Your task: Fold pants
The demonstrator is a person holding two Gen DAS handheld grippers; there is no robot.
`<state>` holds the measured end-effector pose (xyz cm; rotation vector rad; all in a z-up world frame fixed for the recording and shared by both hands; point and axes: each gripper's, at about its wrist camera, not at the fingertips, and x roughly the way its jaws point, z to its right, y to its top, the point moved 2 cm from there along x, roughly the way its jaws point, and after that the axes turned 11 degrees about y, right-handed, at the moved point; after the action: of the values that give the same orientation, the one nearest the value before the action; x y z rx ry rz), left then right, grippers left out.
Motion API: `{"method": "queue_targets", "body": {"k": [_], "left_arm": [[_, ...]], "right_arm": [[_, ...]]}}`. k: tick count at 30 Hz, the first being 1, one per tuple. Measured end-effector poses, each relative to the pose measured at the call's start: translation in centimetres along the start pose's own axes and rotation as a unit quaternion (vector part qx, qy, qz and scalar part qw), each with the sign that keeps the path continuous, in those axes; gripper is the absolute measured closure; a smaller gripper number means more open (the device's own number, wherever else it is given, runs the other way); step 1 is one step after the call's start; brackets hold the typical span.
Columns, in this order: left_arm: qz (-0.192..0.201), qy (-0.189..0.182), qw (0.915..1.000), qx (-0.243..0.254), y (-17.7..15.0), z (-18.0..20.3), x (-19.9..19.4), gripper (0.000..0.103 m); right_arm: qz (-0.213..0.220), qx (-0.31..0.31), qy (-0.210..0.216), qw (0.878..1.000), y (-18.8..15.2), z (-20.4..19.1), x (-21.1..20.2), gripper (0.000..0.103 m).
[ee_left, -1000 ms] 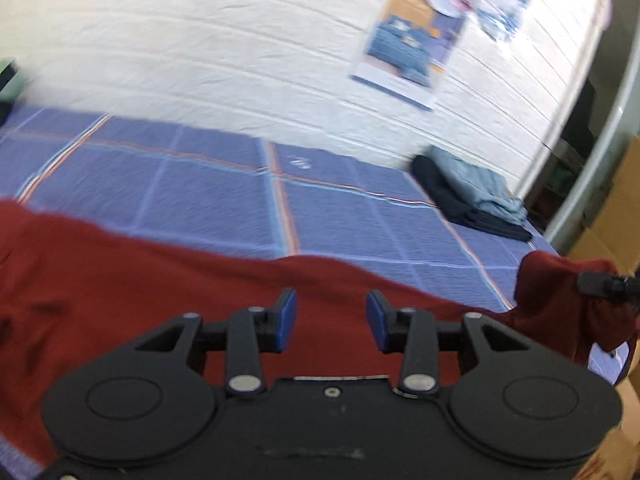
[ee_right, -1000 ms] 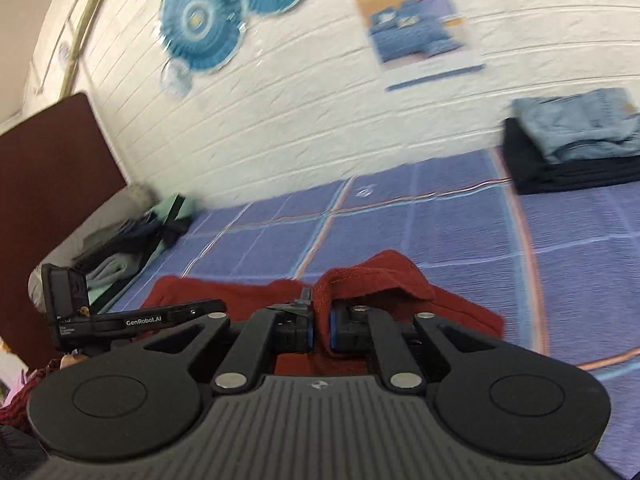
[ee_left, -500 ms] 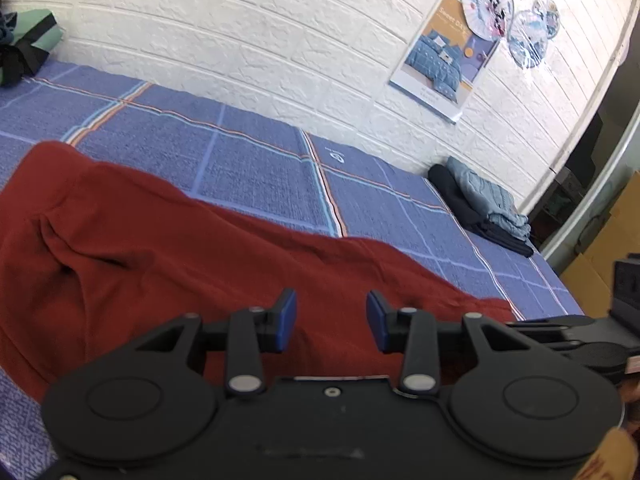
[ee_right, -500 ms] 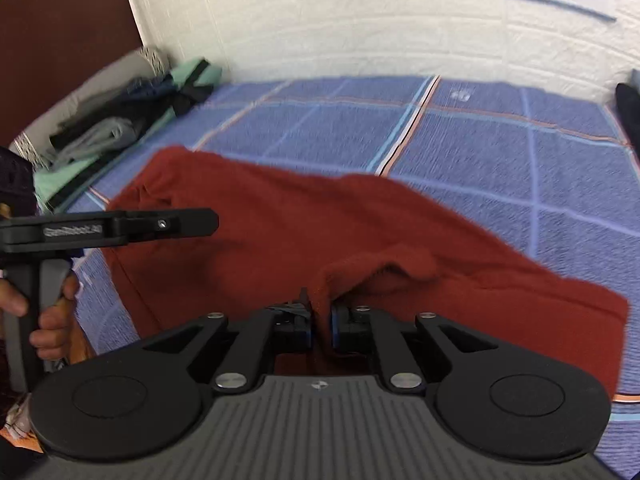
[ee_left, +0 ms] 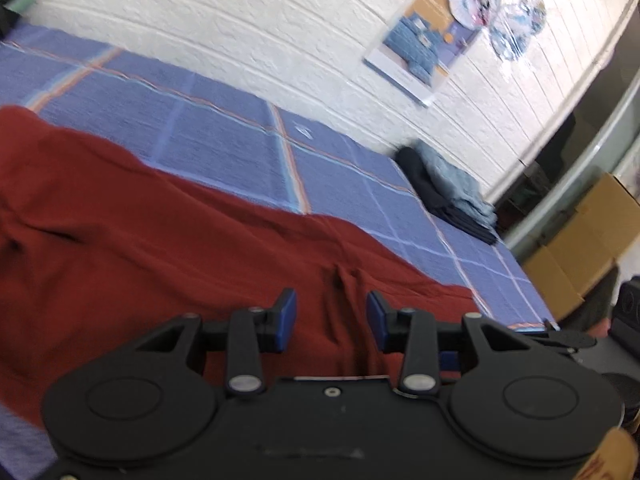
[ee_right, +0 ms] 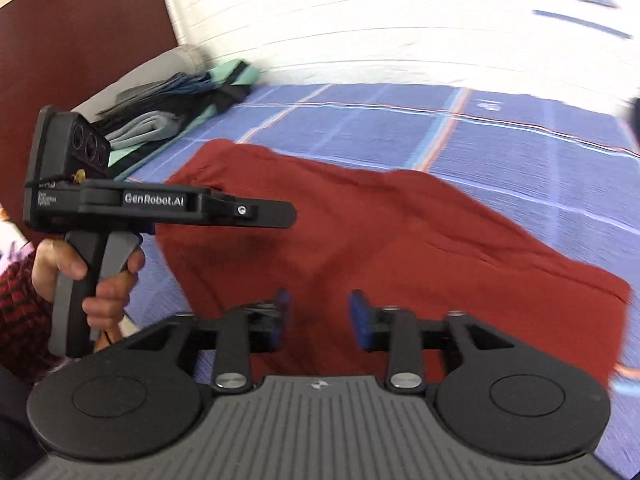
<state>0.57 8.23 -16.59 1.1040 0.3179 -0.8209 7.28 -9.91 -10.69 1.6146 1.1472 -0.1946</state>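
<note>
Pants (ee_right: 392, 240) flat — beneath parted tongs (ee_right: 318, 316)

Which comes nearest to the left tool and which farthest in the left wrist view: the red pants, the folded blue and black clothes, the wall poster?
1. Red pants, directly under the left tool.
2. Folded blue and black clothes, right, on the bed.
3. Wall poster, upper right.
</note>
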Motion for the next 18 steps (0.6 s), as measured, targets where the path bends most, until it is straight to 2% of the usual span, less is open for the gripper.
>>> {"method": "queue_targets", "body": {"k": [1, 2, 5, 8, 9, 10, 11, 12, 13, 15, 18], "left_arm": [[-0.008, -0.007, 0.9999, 0.005, 0.1, 0.5, 0.7, 0.064], [-0.015, -0.011, 0.9998, 0.011, 0.2, 1.1, 1.4, 0.064], [-0.035, -0.017, 0.9986, 0.034, 0.2, 3.1, 3.3, 0.064], [-0.053, -0.004, 0.9969, 0.058, 0.0, 4.8, 5.2, 0.063], [-0.057, 0.008, 0.9963, 0.063, -0.2, 5.1, 5.8, 0.064], [-0.061, 0.023, 0.9955, 0.068, -0.4, 5.4, 6.4, 0.072], [-0.058, 0.039, 0.9944, 0.079, -0.6, 5.7, 6.8, 0.083], [-0.051, 0.052, 0.9929, 0.094, -0.8, 6.1, 6.9, 0.099], [-0.046, 0.056, 0.9918, 0.105, -1.0, 6.4, 6.9, 0.099], [-0.028, 0.066, 0.9902, 0.12, -1.4, 7.0, 6.5, 0.1], [0.006, 0.071, 0.9914, 0.11, -0.9, 6.9, 4.7, 0.1]], "right_arm": [[0.005, 0.0, -0.003, 1.0, -0.5, 0.0, -0.4, 0.013], [0.006, -0.001, 0.0, 1.0, -0.9, -0.2, -0.6, 0.012], [0.0, -0.007, 0.006, 1.0, -1.7, -0.4, -0.4, 0.012], [-0.009, -0.014, 0.01, 1.0, -2.2, -0.5, 0.5, 0.012], [-0.012, -0.019, 0.012, 1.0, -2.4, -0.6, 0.8, 0.012], [-0.014, -0.024, 0.012, 1.0, -2.5, -0.6, 1.1, 0.014], [-0.019, -0.029, 0.007, 0.999, -2.7, -0.5, 1.5, 0.031], [-0.03, -0.027, -0.001, 0.999, -2.9, -0.5, 2.1, 0.055], [-0.045, -0.02, -0.003, 0.999, -3.0, -0.3, 2.5, 0.094], [-0.039, -0.011, 0.002, 0.999, -3.1, -0.1, 2.7, 0.095], [-0.027, -0.017, 0.027, 0.999, -2.7, -0.7, 2.4, 0.097]]}}
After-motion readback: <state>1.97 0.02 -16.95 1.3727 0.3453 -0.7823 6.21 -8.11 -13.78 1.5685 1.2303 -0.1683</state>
